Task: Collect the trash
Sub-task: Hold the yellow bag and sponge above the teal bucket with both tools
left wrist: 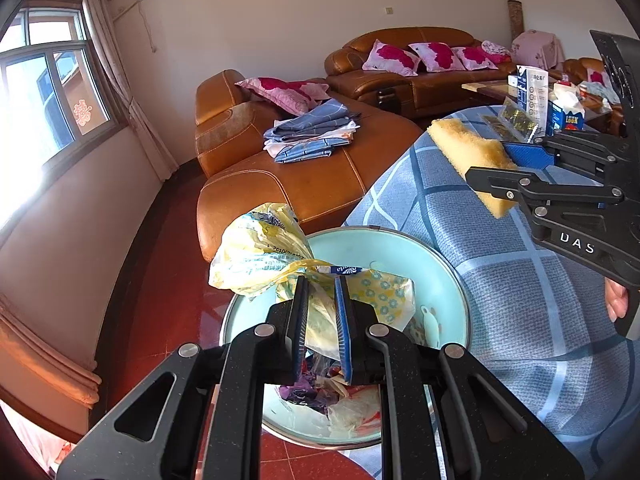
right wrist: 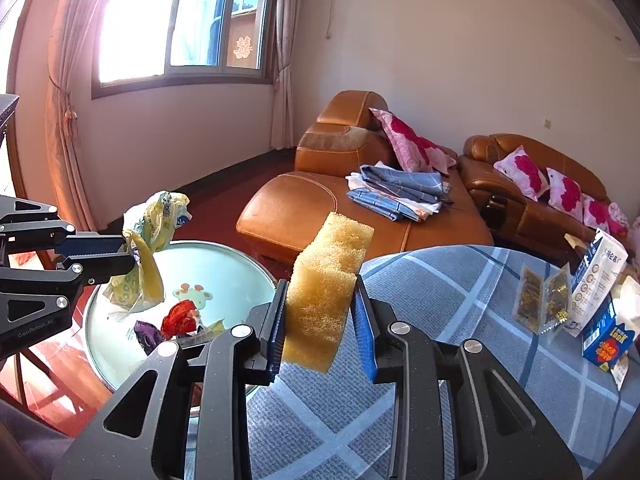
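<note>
My left gripper [left wrist: 322, 280] is shut on a crumpled yellow plastic bag [left wrist: 256, 256] and holds it over a light blue basin [left wrist: 440, 276] on the floor. The basin holds purple, red and clear wrappers [left wrist: 332, 396]. In the right wrist view the left gripper [right wrist: 130, 256] holds the bag [right wrist: 152, 224] above the basin [right wrist: 224, 264]. My right gripper [right wrist: 320, 292] is shut on a yellow sponge [right wrist: 326, 280] above the blue checked tablecloth [right wrist: 460, 320]. It also shows in the left wrist view [left wrist: 492, 160] with the sponge [left wrist: 468, 148].
On the table stand a white and blue carton [right wrist: 596, 276], a tissue box [right wrist: 608, 336] and clear snack packets [right wrist: 544, 296]. An orange leather sofa [right wrist: 320, 208] with folded cloths [right wrist: 400, 192] and pink pillows lies behind. The floor is red tile.
</note>
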`<state>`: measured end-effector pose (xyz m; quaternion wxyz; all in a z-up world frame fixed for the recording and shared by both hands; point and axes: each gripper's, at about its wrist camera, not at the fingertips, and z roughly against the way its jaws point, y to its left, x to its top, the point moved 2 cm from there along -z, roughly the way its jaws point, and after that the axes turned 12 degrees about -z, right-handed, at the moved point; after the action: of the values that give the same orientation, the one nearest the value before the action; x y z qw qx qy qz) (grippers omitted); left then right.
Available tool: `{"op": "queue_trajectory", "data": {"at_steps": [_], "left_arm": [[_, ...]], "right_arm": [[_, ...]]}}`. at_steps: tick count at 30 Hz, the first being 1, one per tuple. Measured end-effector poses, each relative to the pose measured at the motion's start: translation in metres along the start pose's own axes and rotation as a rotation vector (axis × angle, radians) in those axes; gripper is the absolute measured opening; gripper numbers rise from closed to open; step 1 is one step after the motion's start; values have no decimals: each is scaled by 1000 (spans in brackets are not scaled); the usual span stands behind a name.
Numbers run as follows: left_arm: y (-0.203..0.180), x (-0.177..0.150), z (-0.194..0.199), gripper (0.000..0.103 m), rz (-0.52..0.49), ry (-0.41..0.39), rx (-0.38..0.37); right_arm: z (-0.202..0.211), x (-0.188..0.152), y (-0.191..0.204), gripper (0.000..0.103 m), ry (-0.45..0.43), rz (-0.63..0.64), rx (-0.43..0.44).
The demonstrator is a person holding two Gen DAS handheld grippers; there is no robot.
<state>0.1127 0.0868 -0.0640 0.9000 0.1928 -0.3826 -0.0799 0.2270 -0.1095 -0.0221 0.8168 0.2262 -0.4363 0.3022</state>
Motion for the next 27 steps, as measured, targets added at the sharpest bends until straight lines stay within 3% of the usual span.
{"op": "queue_trajectory", "data": {"at_steps": [27], "left_arm": [[14, -14, -4, 13, 11, 43, 38]], "right_arm": [[-9, -5, 27, 31, 30, 106, 67]]}}
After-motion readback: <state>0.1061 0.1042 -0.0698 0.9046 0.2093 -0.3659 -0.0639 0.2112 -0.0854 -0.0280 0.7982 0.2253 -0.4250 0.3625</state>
